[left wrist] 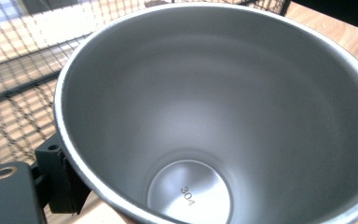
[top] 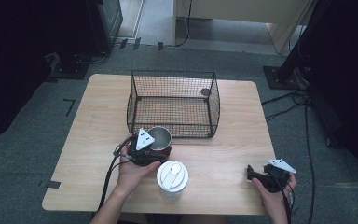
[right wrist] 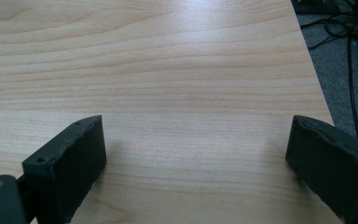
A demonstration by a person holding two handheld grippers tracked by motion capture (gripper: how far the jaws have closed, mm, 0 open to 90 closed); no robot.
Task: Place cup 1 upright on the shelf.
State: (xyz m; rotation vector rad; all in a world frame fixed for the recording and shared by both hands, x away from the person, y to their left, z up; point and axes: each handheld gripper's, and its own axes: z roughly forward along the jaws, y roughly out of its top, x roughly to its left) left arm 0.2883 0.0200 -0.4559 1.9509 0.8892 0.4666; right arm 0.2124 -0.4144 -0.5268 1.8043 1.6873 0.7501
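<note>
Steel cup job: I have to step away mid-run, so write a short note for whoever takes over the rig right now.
Left gripper: jaws around the red steel cup, which is open and empty, just in front of the wire basket; whether the grip is firm cannot be told.
Right gripper: open, empty, over the bare table near its right front corner.
White-lidded cup: upright near the front edge, untouched.
Done: the cup is reached.
Left: probably both cups into the basket, which holds nothing yet.

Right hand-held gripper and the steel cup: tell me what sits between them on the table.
In the high view, a white lidded cup stands between the right hand-held gripper and the steel cup; otherwise bare table.
</note>
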